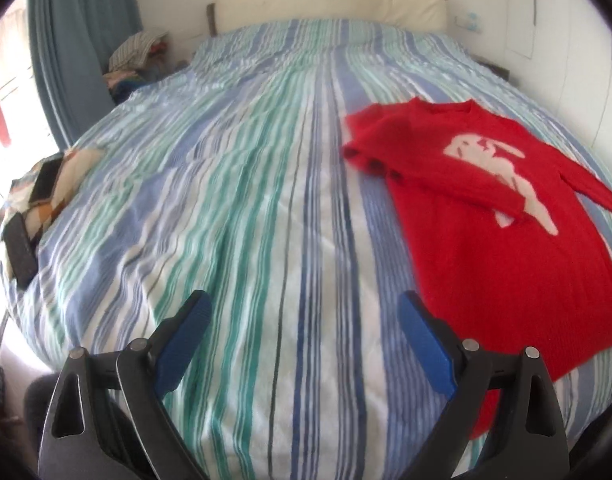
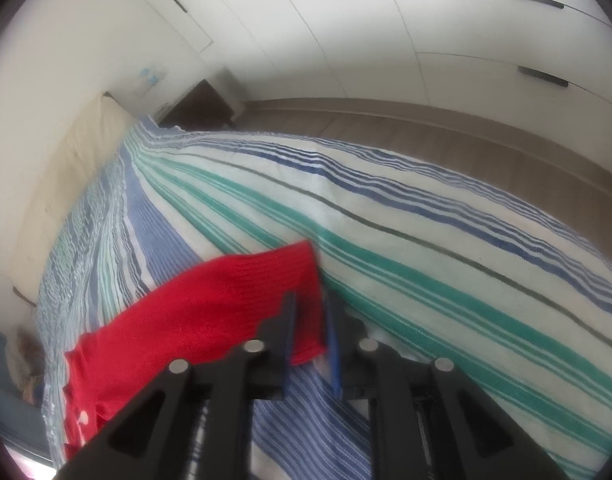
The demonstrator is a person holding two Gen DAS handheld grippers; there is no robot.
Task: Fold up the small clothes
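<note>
Left wrist view gives you the whole bed, its blue, green and white striped cover serving as your folding surface, with a cream headboard cushion and a teal curtain beyond. On its right half lies the red knitted sweater with a white motif, spread flat, one sleeve already crossed over the chest. Your left claw hangs wide apart over bare cover, holding nothing, likely waiting for its side. Your right claw is pinched narrow on the sweater's red sleeve cuff, lifted so you can carry it across, white wardrobe doors behind.
</note>
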